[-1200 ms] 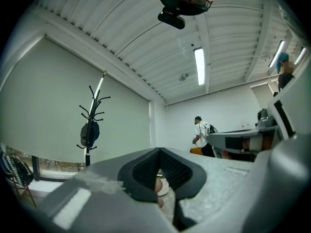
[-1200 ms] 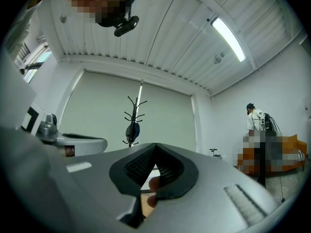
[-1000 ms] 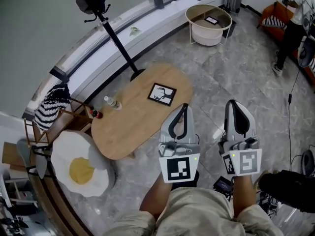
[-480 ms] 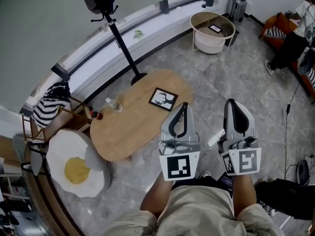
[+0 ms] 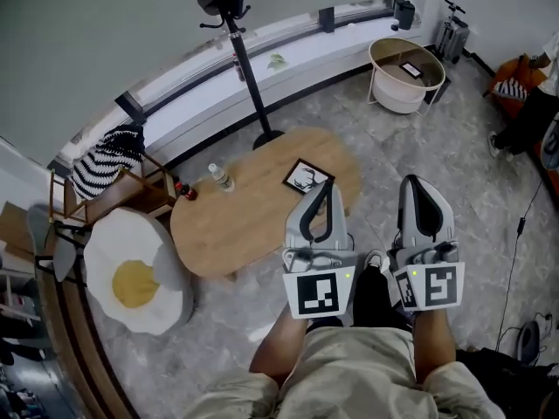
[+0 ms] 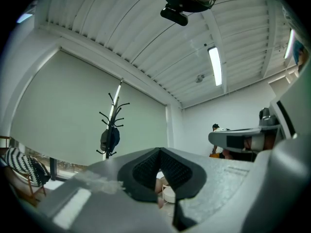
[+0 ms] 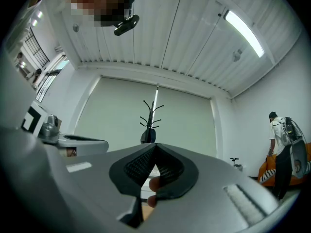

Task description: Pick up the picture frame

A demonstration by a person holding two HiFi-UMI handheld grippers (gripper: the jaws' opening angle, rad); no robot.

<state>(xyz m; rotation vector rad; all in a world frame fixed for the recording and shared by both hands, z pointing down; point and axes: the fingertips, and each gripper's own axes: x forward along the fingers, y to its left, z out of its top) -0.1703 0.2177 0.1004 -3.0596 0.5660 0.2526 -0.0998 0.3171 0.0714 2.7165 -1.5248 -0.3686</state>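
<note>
Evidently not reaching yet, left gripper point(image 5: 327, 188) and right gripper point(image 5: 417, 182) hover, jaws together, short of the black square picture frame point(image 5: 307, 178) at the wooden surface's point(image 5: 227, 225) end.

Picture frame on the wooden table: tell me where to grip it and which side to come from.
Take the picture frame by its black border on the side nearest you, coming in low from the near edge of the table. It lies flat, so only the thin rim offers a hold; one jaw likely has to slip underneath.
</note>
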